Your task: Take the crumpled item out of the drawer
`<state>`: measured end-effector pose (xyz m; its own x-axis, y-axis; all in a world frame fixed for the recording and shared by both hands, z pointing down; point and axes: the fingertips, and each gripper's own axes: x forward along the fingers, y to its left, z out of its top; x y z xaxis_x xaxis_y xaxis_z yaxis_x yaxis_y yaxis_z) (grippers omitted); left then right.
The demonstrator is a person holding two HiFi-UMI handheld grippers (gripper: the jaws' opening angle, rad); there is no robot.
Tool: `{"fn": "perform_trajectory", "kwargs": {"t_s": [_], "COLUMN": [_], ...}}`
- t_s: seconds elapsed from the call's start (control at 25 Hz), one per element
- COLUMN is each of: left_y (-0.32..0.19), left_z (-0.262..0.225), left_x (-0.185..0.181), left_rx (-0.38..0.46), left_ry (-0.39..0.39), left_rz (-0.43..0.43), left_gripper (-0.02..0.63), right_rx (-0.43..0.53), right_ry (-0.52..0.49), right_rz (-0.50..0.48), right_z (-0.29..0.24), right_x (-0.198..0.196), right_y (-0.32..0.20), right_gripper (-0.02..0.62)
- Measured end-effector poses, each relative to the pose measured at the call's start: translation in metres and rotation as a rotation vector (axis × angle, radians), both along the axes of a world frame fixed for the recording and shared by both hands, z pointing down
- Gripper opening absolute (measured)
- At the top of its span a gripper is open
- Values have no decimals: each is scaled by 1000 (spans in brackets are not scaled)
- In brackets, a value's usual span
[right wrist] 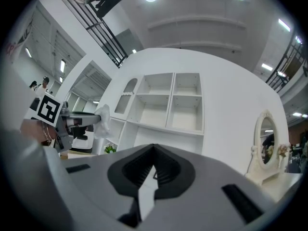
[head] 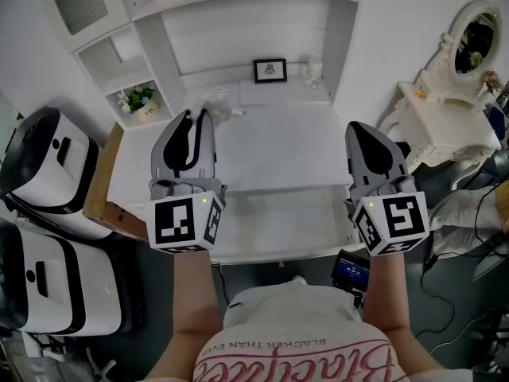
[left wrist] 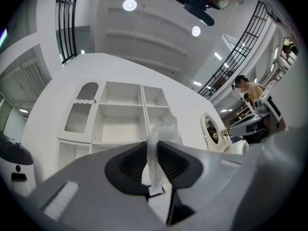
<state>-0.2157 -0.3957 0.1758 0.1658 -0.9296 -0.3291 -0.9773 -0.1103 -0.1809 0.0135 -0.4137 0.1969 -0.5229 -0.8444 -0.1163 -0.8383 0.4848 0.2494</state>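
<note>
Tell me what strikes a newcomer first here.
A crumpled white wad is pinched in the left gripper's jaws, in front of the white shelves. The right gripper is shut and empty. In the head view, a black-and-white marker cube sits on each gripper, low over the white desk.

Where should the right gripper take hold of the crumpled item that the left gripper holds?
Probably the loose bunched end of the crumpled item that sticks out past the fingers of the left gripper, coming from its right side. The middle is pinched; only this end is free. The right gripper is shut, so open it first.
</note>
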Motion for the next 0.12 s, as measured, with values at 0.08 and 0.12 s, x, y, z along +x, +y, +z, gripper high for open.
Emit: {"fn": "perform_trajectory", "kwargs": {"t_s": [0.08,0.12], "left_y": [0,0], "left_z": [-2,-4], "left_x": [-2,-3], "left_rx": [5,7], "left_ry": [1,2], "left_rz": [-4,-7], "left_gripper": [78,78], "right_rx": [6,9], "right_ry": [1,2], "right_rz": [0,-1], "right_z": [-2,-3], "right_x": [-1,-2], "right_y": [0,0], "right_gripper": [5,5]}}
